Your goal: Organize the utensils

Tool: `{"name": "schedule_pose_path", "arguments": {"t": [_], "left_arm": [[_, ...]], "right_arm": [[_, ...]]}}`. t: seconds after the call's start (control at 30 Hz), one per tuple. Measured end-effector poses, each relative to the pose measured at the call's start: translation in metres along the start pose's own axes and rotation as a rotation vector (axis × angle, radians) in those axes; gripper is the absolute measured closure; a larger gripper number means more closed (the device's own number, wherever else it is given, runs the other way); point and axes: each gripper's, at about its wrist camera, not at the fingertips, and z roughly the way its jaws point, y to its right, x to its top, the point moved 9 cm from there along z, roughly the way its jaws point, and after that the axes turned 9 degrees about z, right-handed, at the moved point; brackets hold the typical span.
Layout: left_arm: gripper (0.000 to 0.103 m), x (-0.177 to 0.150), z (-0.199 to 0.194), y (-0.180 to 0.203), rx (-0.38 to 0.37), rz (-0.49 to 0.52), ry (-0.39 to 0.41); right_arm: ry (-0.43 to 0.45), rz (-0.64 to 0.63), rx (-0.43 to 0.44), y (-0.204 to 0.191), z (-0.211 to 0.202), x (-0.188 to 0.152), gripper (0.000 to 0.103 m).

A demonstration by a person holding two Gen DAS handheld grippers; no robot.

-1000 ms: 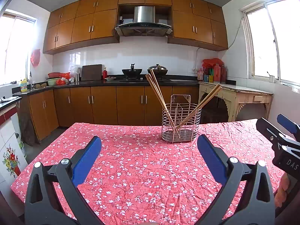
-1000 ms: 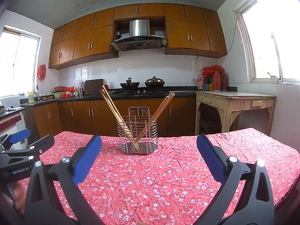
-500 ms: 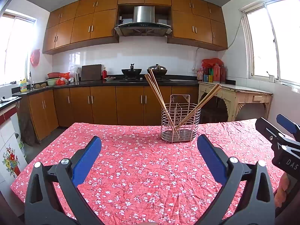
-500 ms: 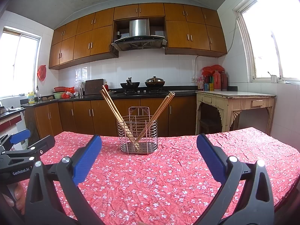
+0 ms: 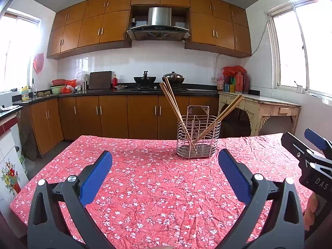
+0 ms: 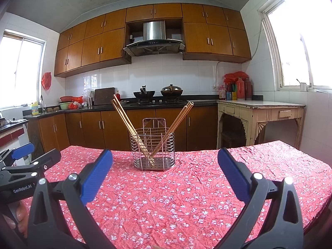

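We had both tongs spread wide with nothing in them, left gripper point(image 5: 165, 167) and right gripper point(image 6: 165, 166) hovering over the tablecloth point(image 5: 155, 186). Further back the wire holder point(image 6: 153, 147) stood on the cloth, chopsticks point(image 6: 128, 128) inside it, leaning out both ways. Behind that, just cabinets point(image 6: 103, 128).

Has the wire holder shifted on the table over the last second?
No. The wire holder sits at the same spot against the base cabinets behind it.
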Motion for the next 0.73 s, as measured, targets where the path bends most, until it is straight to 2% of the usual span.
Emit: {"name": "schedule_pose_path", "arguments": {"t": [0.73], "left_arm": [[0.002, 0.0032, -0.0016, -0.0095, 0.006, -0.026, 0.015]], "right_arm": [[0.0, 0.006, -0.001, 0.0, 0.0, -0.0001, 0.004]]}}
